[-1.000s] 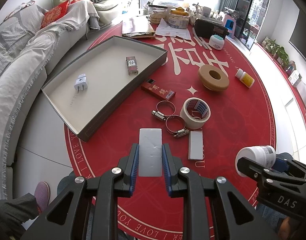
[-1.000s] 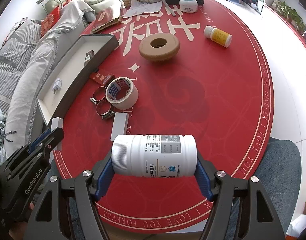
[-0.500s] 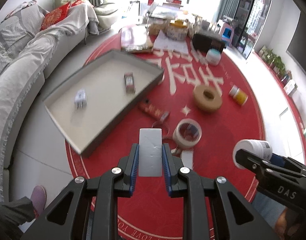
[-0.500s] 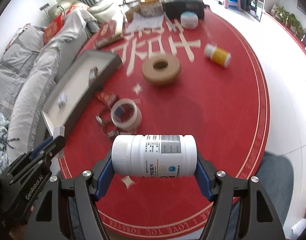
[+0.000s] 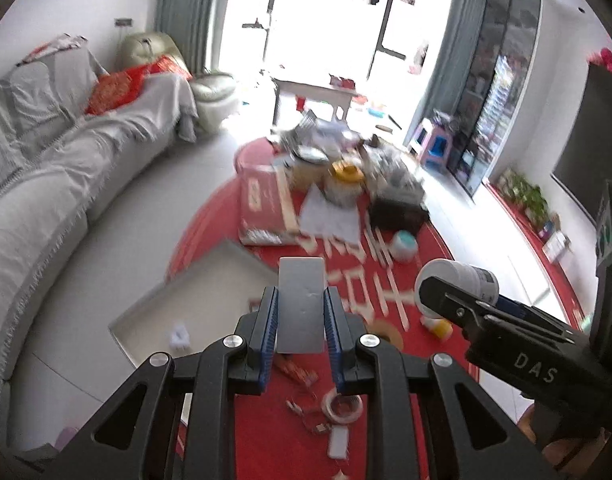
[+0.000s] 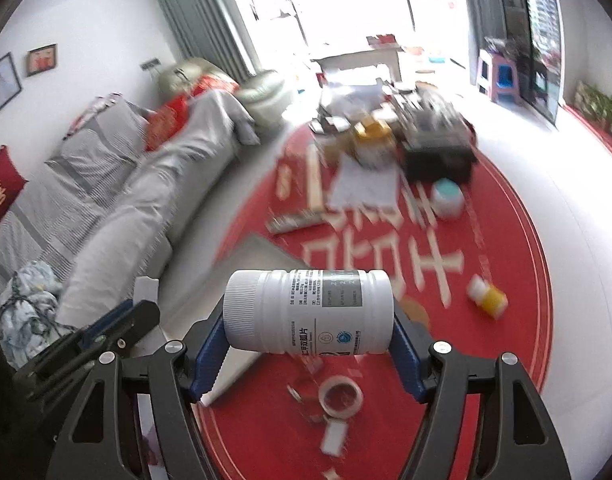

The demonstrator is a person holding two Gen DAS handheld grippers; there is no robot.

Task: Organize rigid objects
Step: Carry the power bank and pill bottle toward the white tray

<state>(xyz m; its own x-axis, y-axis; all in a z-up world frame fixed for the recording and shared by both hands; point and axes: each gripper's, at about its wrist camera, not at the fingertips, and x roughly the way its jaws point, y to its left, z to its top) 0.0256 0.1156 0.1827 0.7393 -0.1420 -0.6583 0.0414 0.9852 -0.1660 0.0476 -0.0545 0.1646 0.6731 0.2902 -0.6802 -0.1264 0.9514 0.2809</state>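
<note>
My left gripper [image 5: 300, 312] is shut on a flat grey-white rectangular block [image 5: 301, 304], held high above the red round table [image 5: 446, 264]. My right gripper [image 6: 308, 320] is shut on a white pill bottle [image 6: 308, 312] lying sideways between the fingers; the bottle also shows in the left wrist view [image 5: 458, 280]. The grey tray [image 5: 193, 300] with a white plug [image 5: 179, 338] lies below the left gripper at the table's left edge. Both views are blurred.
On the table lie a masking tape roll [image 6: 340, 398], a small white block [image 6: 334, 438], a yellow bottle [image 6: 488, 300], a teal-lidded jar [image 6: 448, 198], a brown ring [image 5: 386, 334] and clutter at the far end. A grey sofa [image 5: 45, 184] runs along the left.
Both grippers have risen and tilted up with their objects still held. The table now sits lower and farther in both views, and the room beyond shows.
</note>
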